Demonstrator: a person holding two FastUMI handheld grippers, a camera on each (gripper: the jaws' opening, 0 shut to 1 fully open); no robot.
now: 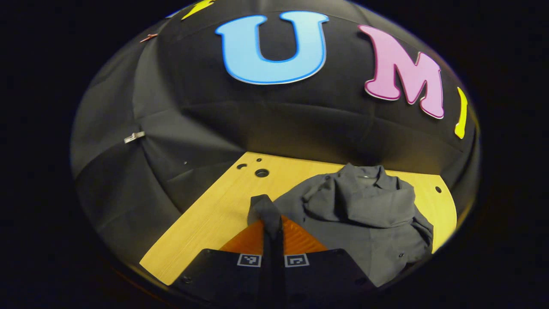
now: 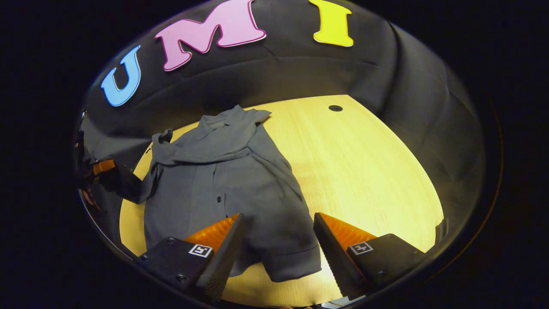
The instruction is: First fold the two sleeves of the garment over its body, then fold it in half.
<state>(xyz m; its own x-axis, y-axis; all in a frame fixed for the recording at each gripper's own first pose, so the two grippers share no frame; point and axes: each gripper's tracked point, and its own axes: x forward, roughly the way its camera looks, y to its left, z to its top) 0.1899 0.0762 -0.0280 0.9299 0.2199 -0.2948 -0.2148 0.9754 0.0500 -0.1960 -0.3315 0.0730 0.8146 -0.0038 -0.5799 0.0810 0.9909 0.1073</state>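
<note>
A grey button-up shirt [image 2: 231, 180] lies on the wooden table [image 2: 364, 171], collar toward the far wall. One sleeve [image 2: 201, 150] is laid across its chest. My right gripper [image 2: 279, 216] hangs open just above the shirt's lower part near the hem, holding nothing. In the left gripper view, my left gripper [image 1: 272, 227] is shut on the end of the other sleeve [image 1: 262, 208], which pokes up between the fingers, left of the shirt's body [image 1: 364, 214]. The right gripper view shows that left gripper [image 2: 105, 167] at the table's left edge with the sleeve [image 2: 133, 189] stretched out to it.
Black cloth walls close in the table on the far and side edges. Round holes [image 1: 261, 173] sit in the tabletop near the far left corner, another hole [image 2: 335, 108] at the far right. Bare wood [image 2: 377, 193] spreads right of the shirt.
</note>
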